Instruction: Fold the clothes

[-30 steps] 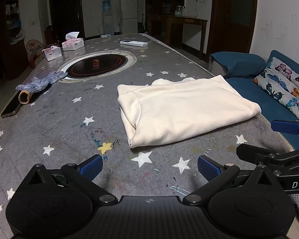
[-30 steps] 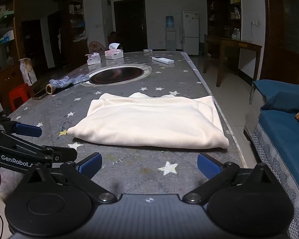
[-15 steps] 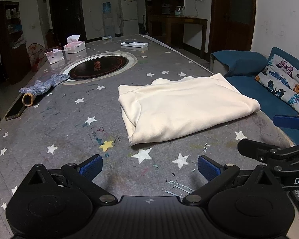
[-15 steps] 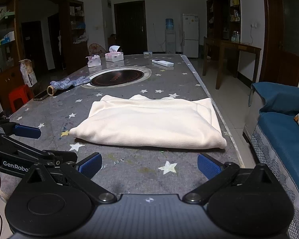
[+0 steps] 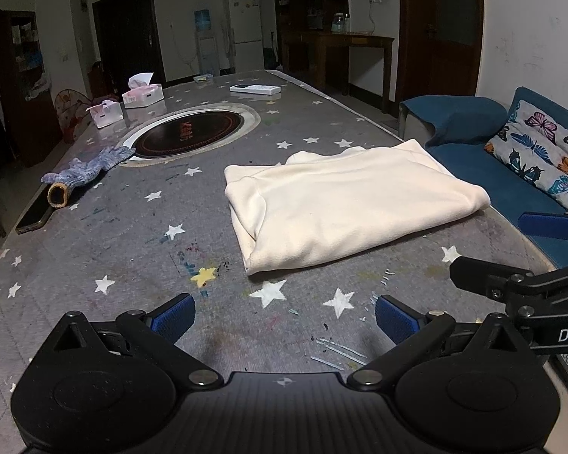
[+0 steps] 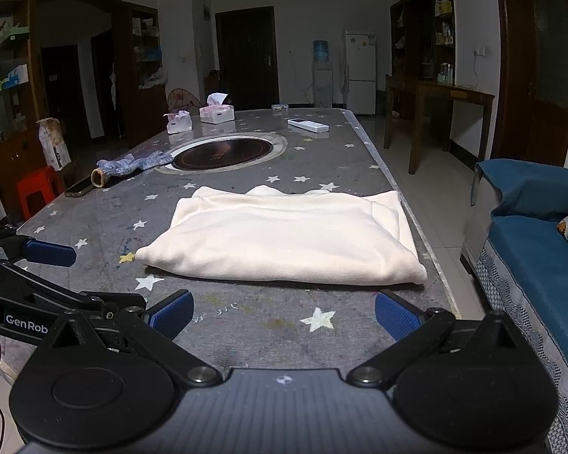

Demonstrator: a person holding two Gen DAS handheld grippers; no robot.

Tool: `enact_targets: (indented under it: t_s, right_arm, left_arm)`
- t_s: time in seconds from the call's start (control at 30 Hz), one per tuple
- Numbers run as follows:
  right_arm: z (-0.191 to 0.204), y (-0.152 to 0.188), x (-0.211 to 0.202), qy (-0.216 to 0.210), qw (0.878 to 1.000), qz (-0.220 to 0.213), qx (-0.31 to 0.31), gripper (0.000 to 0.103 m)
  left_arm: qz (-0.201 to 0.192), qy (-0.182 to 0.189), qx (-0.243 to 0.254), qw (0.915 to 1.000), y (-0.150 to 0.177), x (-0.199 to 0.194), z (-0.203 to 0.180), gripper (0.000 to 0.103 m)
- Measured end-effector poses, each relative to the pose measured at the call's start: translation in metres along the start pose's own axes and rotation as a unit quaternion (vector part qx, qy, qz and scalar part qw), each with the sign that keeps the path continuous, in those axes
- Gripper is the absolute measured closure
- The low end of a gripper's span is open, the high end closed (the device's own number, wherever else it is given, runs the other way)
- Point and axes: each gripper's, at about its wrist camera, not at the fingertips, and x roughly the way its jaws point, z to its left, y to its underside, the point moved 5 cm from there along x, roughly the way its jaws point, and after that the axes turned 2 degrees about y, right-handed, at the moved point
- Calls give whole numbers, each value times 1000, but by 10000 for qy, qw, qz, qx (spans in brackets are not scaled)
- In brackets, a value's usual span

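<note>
Each gripper is matte black plastic: two round discs flank a ribbed centre plate, with silver screws at the linkage pivots and a small white cross mark. The left gripper and right gripper carry ribbed blue pads. White lettering reads "GenRob" on the left gripper's arm.

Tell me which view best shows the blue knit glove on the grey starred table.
Left wrist view: the blue knit glove lies larger there, tan cuff opening facing the camera. The right wrist view shows it smaller, farther away.
</note>
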Motion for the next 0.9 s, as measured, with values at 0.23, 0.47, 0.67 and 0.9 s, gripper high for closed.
enact_targets:
  t_s: [0.23,0.47,0.67,0.9]
  right_arm:
    - [0,1,-4,4,10000,-35,10,0]
    - [-2,1,-8,18,10000,-81,33,0]
    - [-3,2,-10,15,9999,-89,49,0]
    - [-3,3,-11,10,10000,-81,42,0]
  left_arm:
    - [-23,-14,25,10000,2,-3,-2,0]
    - [-38,-8,57,10000,3,-7,-5,0]
    - [-33,-11,67,10000,3,-8,-6,0]
    - [-18,-3,63,10000,3,-7,-7,0]
